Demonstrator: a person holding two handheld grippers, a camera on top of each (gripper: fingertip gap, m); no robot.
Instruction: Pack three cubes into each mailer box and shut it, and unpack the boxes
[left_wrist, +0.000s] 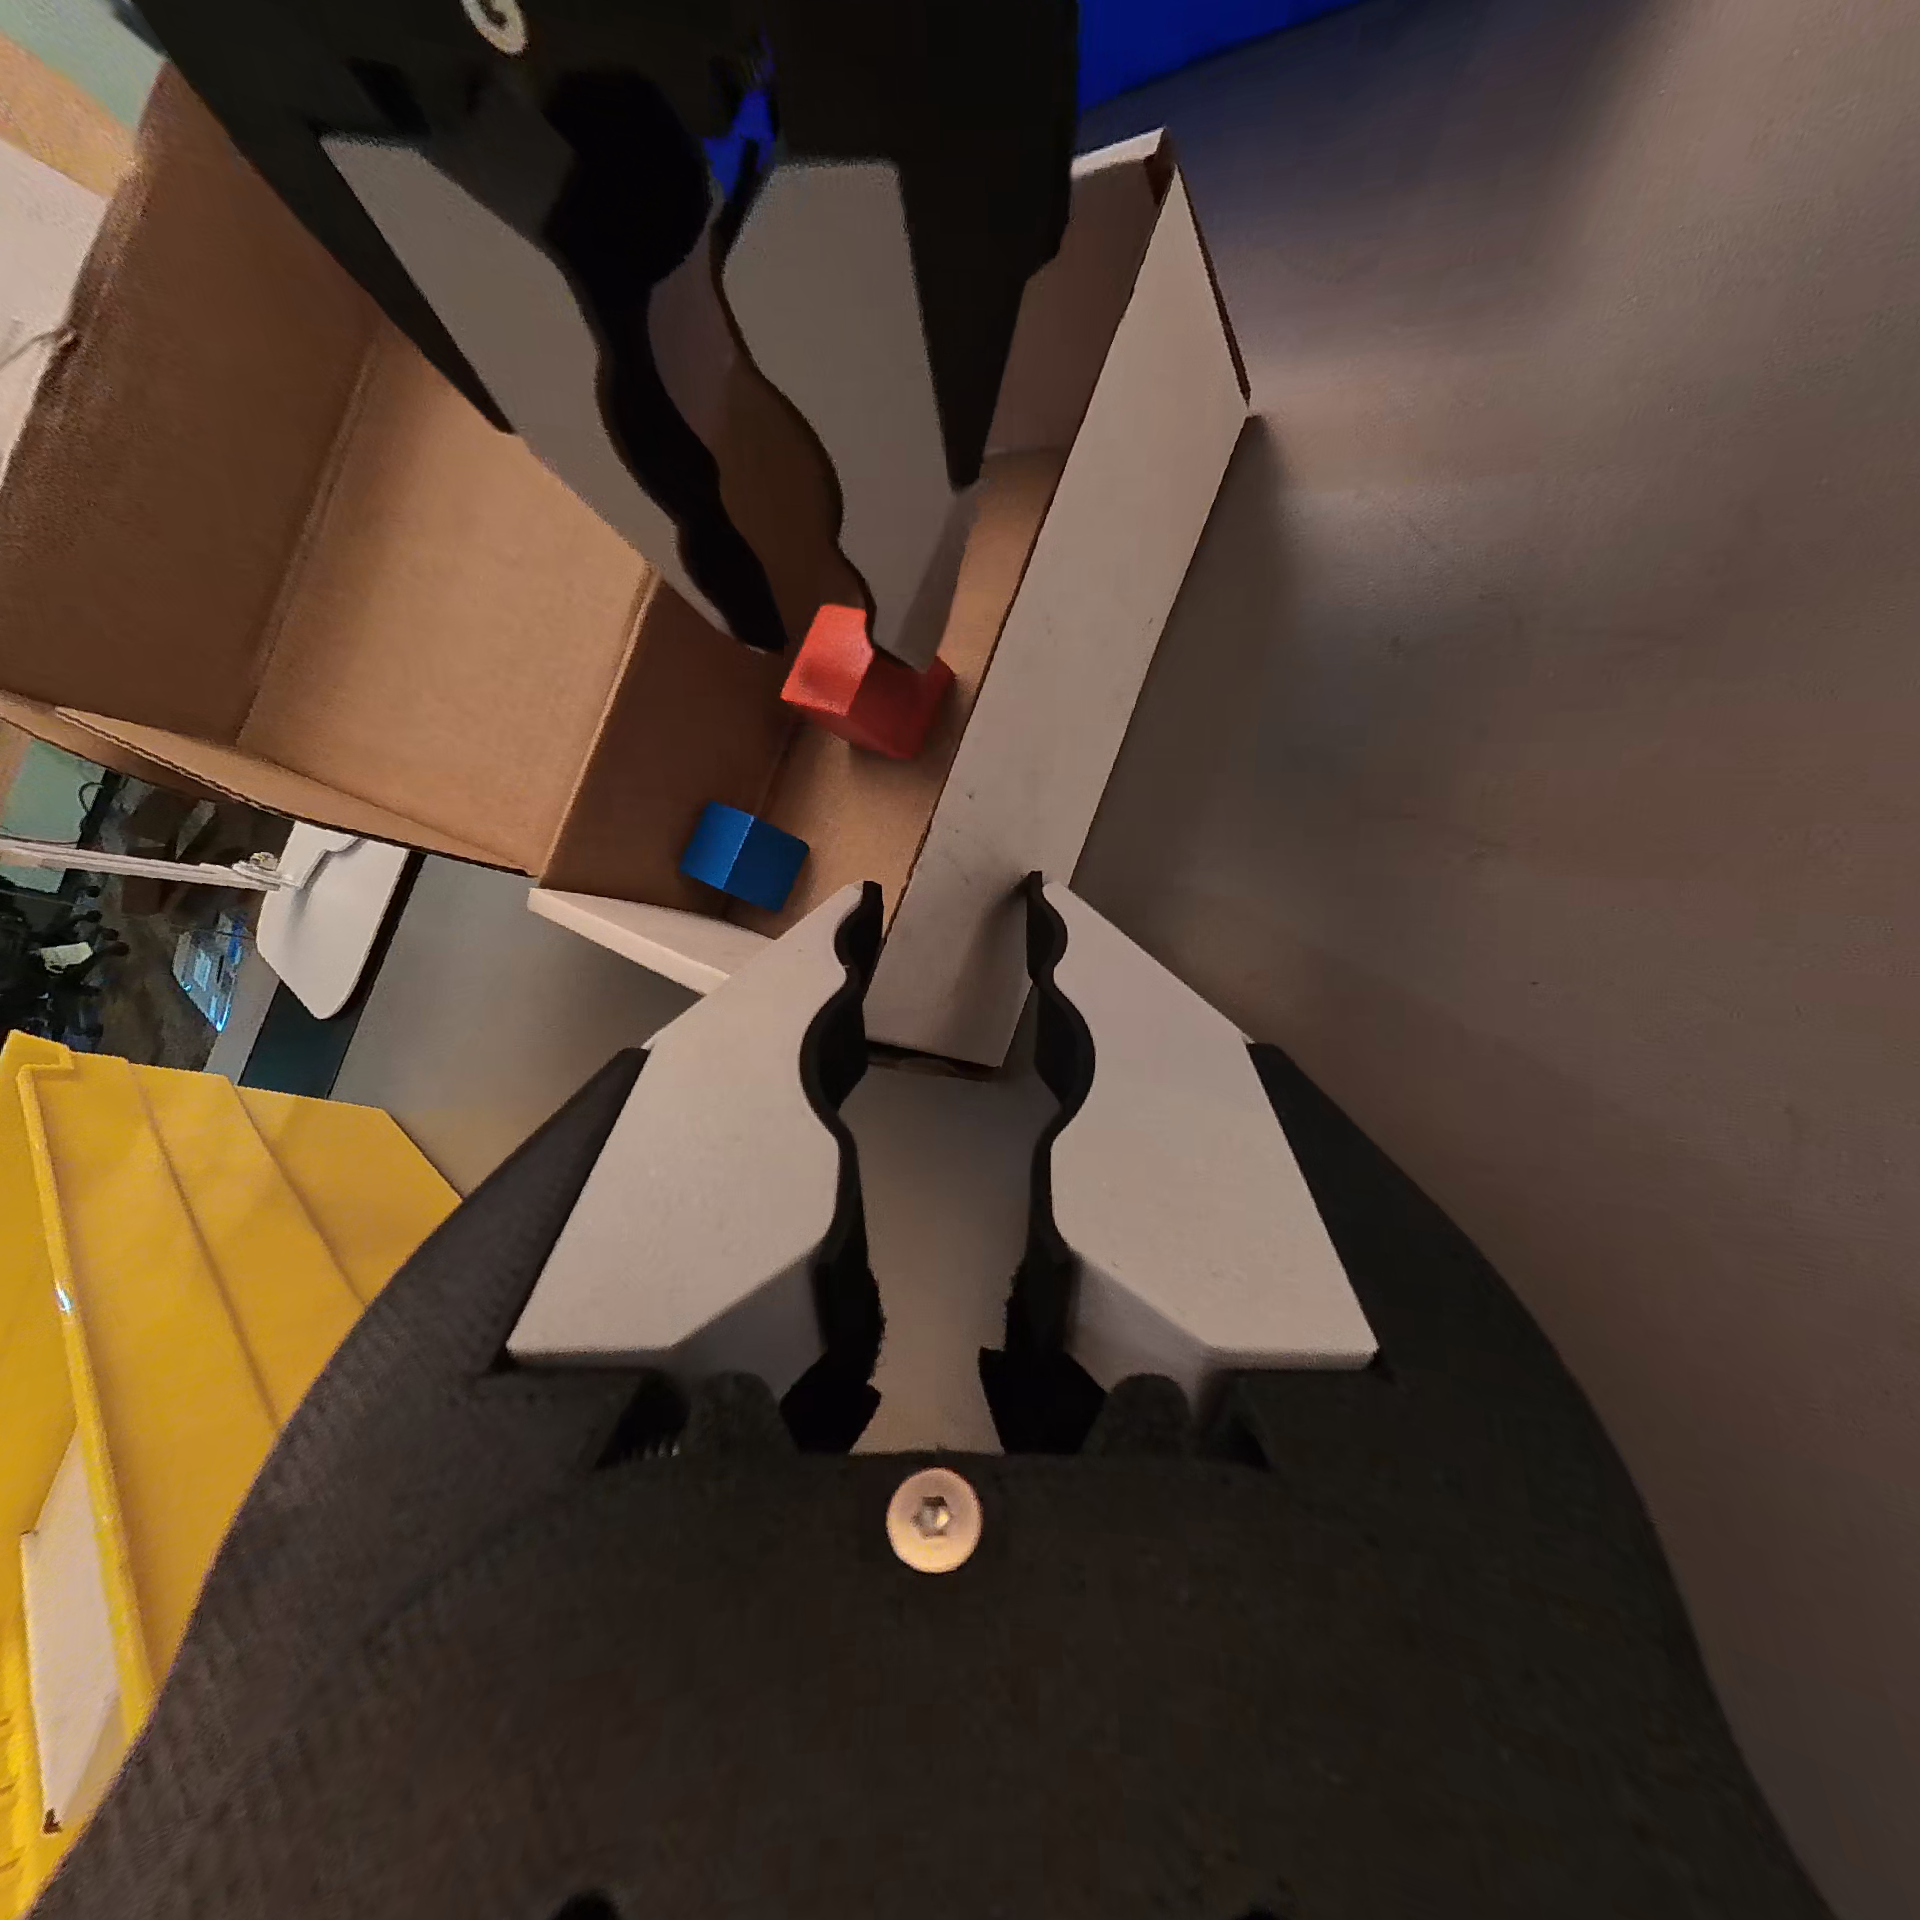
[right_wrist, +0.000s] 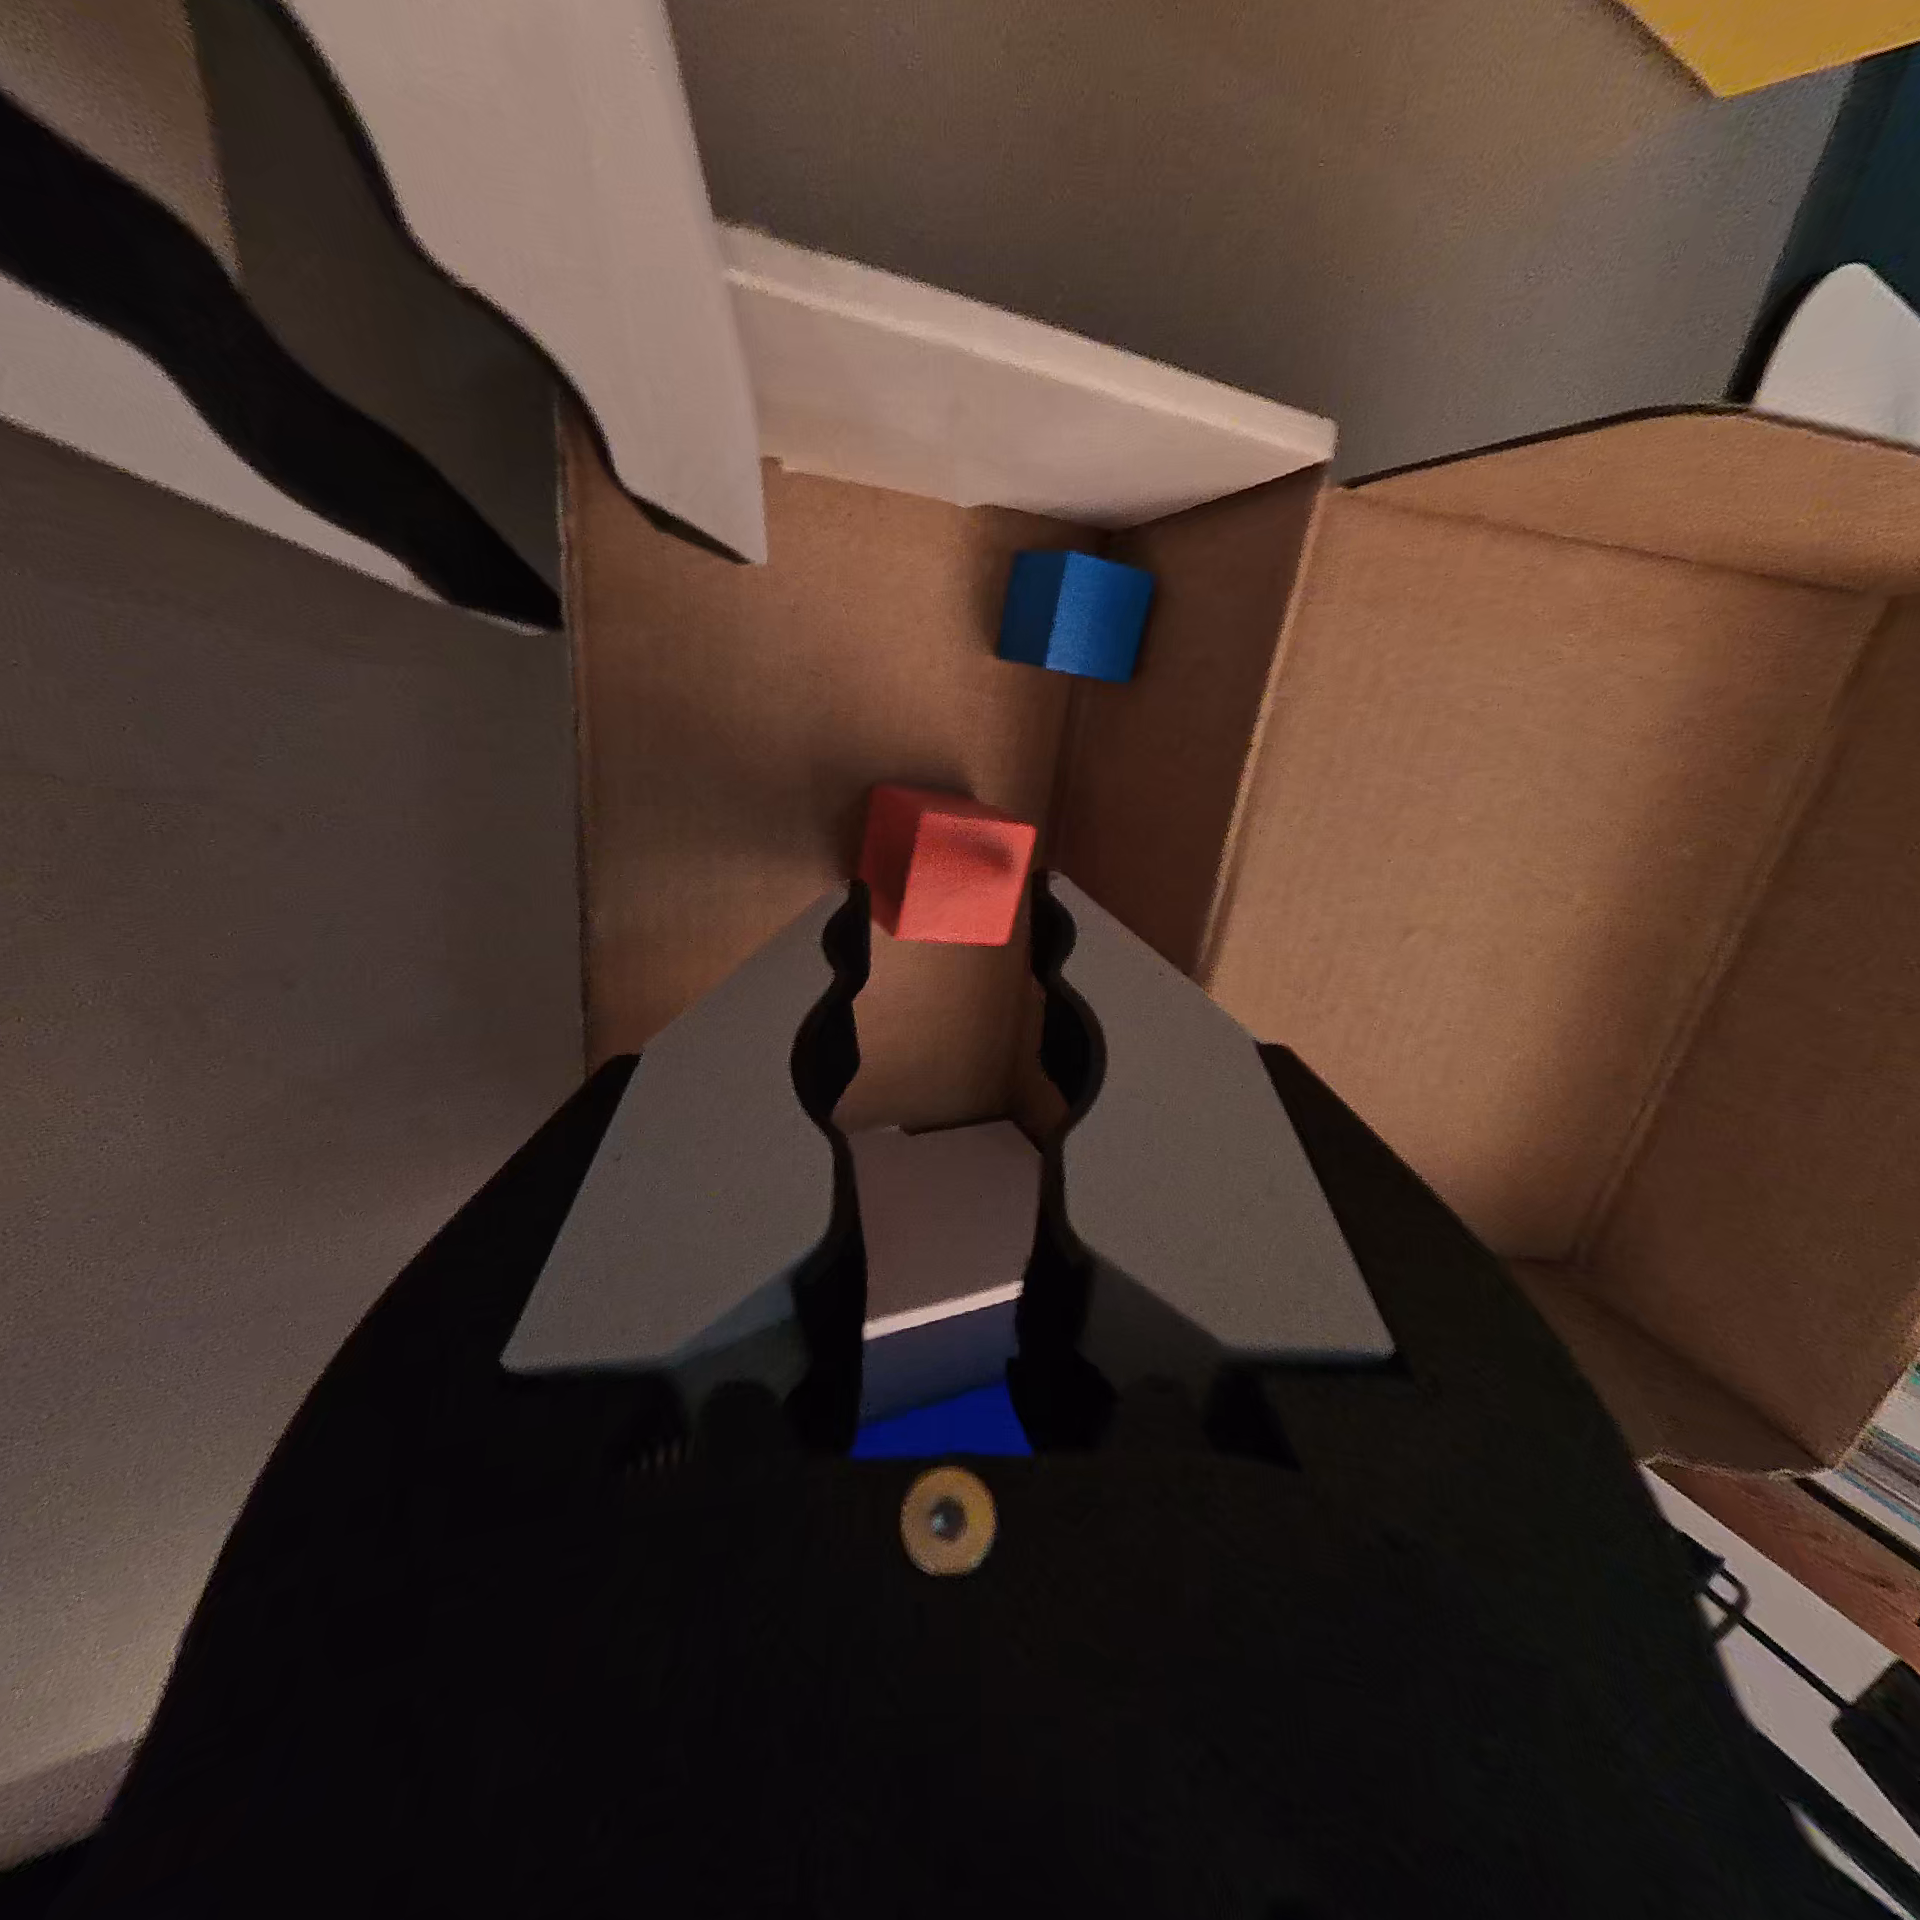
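Note:
An open mailer box (left_wrist: 1091, 623), white outside and brown inside, lies on a grey table, with its lid (left_wrist: 260, 468) folded back. A red cube (left_wrist: 868, 686) and a blue cube (left_wrist: 743, 857) are inside it. My right gripper (left_wrist: 836, 644) reaches down into the box and its fingertips close on the red cube (right_wrist: 945, 873), low over the box floor (right_wrist: 727, 727). The blue cube (right_wrist: 1075, 618) sits in the far corner. My left gripper (left_wrist: 951, 888) is open and straddles the box's side wall near a corner. It also shows in the right wrist view (right_wrist: 634, 582).
A yellow bin (left_wrist: 156, 1299) stands to the left of my left gripper and shows at the top right of the right wrist view (right_wrist: 1766, 31). The grey table (left_wrist: 1558, 727) stretches to the right of the box. The open lid (right_wrist: 1558, 831) lies beside the box. Left tips to right tips: about 7 cm. Between my right fingertips and the blue cube (right_wrist: 1075, 618) there is roughly 5 cm. My left wrist view (left_wrist: 725, 846) looks at it from another angle.

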